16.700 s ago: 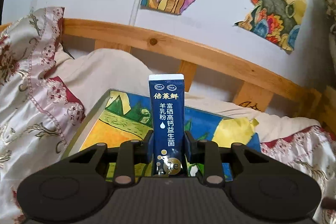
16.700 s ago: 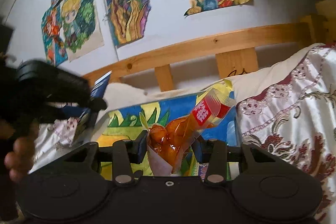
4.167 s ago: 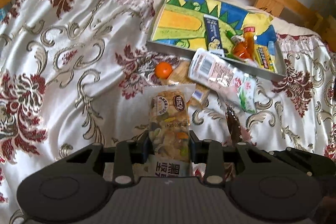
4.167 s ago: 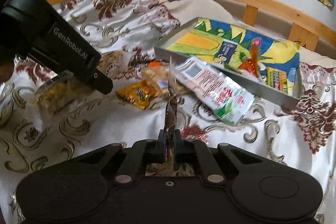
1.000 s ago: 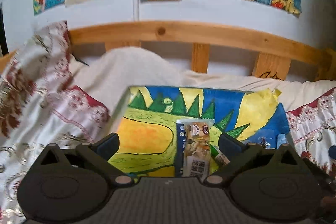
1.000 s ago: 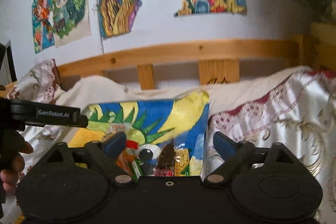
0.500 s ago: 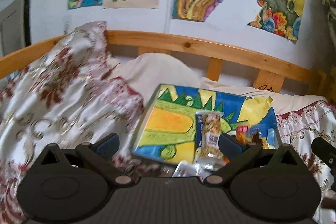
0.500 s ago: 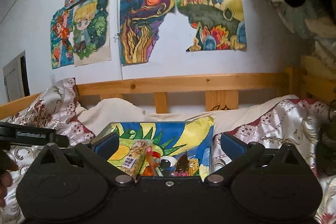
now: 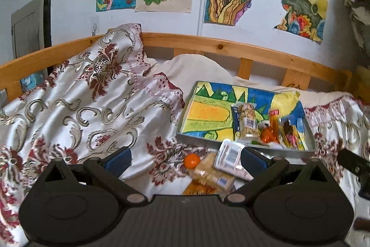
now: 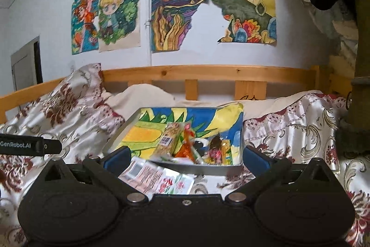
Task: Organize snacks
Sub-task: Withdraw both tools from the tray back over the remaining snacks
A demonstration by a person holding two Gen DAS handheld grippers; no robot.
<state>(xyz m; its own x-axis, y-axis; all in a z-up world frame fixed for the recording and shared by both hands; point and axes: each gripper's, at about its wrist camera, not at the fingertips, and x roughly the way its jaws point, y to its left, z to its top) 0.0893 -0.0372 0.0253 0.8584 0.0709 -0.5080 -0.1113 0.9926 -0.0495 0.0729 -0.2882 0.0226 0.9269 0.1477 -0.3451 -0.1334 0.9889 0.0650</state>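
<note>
A grey tray point(image 9: 242, 145) with a colourful drawing inside lies on the bed; it also shows in the right wrist view point(image 10: 203, 168). In it lie a nut bar point(image 9: 248, 123), a dark blue sachet point(image 9: 235, 119), an orange snack bag point(image 9: 269, 134) and several small packets. On the blanket before the tray lie an orange ball point(image 9: 191, 160), a cracker pack point(image 9: 214, 175), a yellow packet point(image 9: 200, 189) and a white-pink pouch point(image 9: 230, 157), also seen in the right wrist view point(image 10: 157, 176). My left gripper point(image 9: 185, 157) is open and empty, back from the tray. My right gripper point(image 10: 185, 157) is open and empty.
A flowered satin blanket point(image 9: 92, 108) is heaped at the left. A wooden bed rail point(image 9: 231, 50) and a wall with drawings stand behind. The left gripper's body point(image 10: 27, 144) shows at the left of the right wrist view.
Both grippers have drawn back from the tray, staying open and empty. The loose snacks on the blanket have come into view before it.
</note>
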